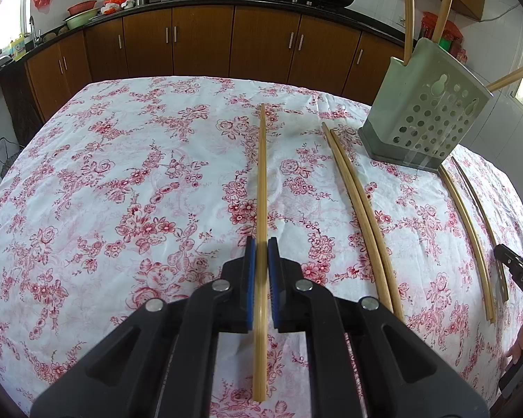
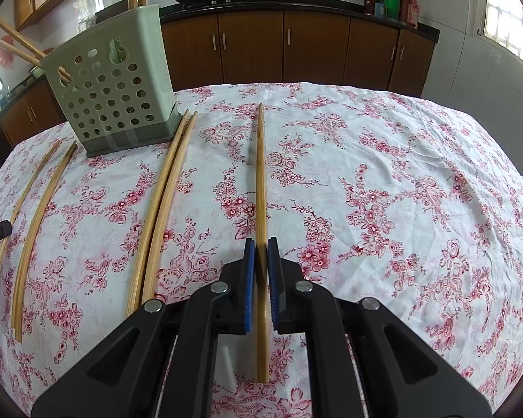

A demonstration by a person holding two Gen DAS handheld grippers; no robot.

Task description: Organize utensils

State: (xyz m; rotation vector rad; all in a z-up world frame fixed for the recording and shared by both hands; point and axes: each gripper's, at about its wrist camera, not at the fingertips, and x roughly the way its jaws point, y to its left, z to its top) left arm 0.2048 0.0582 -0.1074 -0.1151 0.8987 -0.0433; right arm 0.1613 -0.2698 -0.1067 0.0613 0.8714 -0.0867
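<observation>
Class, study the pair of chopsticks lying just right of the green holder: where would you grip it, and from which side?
Probably grip the pair of chopsticks near its near end, clear of the green holder, from above, spanning both. They lie flat on the tablecloth, seemingly touching, running away from the camera, so nothing fits between them.

My right gripper [image 2: 260, 271] has its blue pads [image 2: 249, 278] closed on one chopstick [image 2: 260, 174], which points straight ahead above the floral tablecloth [image 2: 401, 191]. To the left, a pair of chopsticks [image 2: 164, 205] lies beside the green perforated holder [image 2: 111, 90], more chopsticks [image 2: 38, 216] lie further left, and several stand inside the holder.
</observation>
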